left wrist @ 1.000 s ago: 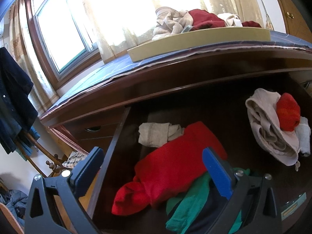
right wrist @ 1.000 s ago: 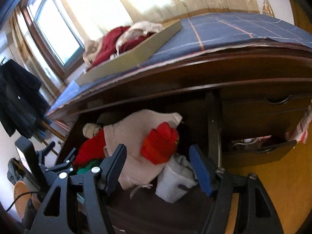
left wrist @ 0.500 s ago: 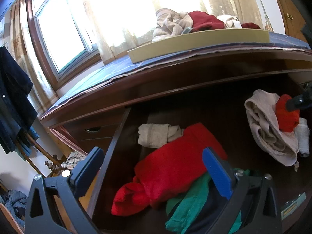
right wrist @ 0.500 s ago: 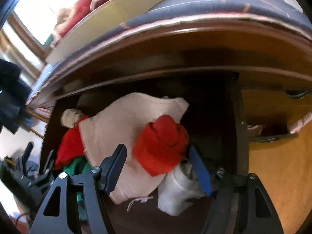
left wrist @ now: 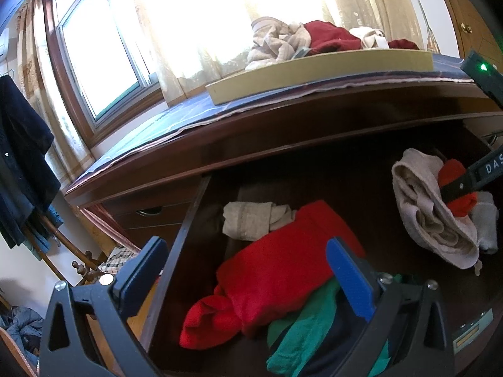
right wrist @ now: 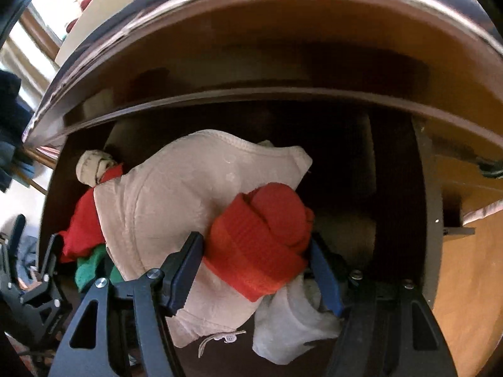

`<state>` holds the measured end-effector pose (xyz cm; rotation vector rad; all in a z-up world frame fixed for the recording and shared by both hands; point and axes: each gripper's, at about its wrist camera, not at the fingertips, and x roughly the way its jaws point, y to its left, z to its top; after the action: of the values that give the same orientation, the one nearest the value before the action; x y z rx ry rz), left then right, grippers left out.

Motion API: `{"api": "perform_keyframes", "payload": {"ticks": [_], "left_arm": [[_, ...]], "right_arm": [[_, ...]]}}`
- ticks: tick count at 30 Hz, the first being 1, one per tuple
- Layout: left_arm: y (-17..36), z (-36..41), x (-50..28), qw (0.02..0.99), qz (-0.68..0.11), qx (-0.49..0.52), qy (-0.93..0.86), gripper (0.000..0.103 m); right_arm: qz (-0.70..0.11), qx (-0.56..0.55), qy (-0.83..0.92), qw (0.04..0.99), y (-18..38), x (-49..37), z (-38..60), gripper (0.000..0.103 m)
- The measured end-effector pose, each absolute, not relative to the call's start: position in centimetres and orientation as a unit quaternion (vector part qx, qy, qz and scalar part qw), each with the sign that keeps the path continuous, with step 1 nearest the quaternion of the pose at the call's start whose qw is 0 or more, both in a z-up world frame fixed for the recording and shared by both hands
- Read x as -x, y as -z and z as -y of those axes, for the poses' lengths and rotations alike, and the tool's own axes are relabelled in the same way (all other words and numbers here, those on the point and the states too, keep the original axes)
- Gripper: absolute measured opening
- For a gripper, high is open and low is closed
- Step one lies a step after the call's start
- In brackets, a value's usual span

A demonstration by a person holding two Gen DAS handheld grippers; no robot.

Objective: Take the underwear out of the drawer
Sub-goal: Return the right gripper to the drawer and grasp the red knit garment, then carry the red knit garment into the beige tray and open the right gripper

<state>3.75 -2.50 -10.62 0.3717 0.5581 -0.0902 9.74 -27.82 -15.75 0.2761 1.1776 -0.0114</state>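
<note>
The open dark wooden drawer (left wrist: pixel 188 238) holds a heap of clothes. At its right end a red rolled underwear (right wrist: pixel 264 245) lies on a beige undergarment (right wrist: pixel 176 194), beside a white cloth (right wrist: pixel 289 323). My right gripper (right wrist: pixel 256 251) points steeply down; its jaws are closing, and both pads touch the sides of the red roll (left wrist: pixel 452 169). The left wrist view shows one black finger (left wrist: pixel 462 185) across the roll. My left gripper (left wrist: pixel 243 248) stands open above a large red garment (left wrist: pixel 283 270) and a green cloth (left wrist: pixel 301 323), with nothing between its pads.
A rolled grey-beige cloth (left wrist: pixel 251 220) lies at the drawer's back left. On the dresser top a tan tray (left wrist: pixel 314 69) carries several garments. Dark clothes (left wrist: pixel 19 163) hang on a rack at the left. The dresser's overhanging edge (right wrist: pixel 251 94) sits close above the right gripper.
My right gripper has tipped downward and dropped into the drawer, bringing the red roll between its fingers. Its finger now shows in the left wrist view. The left gripper has stayed still.
</note>
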Motion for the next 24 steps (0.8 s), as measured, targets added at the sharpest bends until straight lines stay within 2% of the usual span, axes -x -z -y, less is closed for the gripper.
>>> {"api": "perform_keyframes", "payload": {"ticks": [3, 6, 14, 24], "left_arm": [[10.6, 2.5, -3.7, 0.943, -0.273, -0.183, 0.044, 0.103], [10.5, 2.5, -3.6, 0.944, -0.272, -0.183, 0.044, 0.103], [10.5, 2.5, -3.6, 0.944, -0.272, -0.183, 0.044, 0.103], [10.5, 2.5, -3.6, 0.944, -0.272, -0.183, 0.044, 0.103]], "right_arm": [[-0.542, -0.155, 0.002, 0.826, 15.7, -9.3, 28.5, 0.05], [-0.516, -0.158, 0.009, 0.842, 14.8, -8.3, 28.6, 0.046], [-0.418, -0.168, 0.011, 0.893, 9.6, -4.6, 29.4, 0.044], [-0.354, -0.18, 0.006, 0.918, 4.3, -1.5, 30.5, 0.044]]}}
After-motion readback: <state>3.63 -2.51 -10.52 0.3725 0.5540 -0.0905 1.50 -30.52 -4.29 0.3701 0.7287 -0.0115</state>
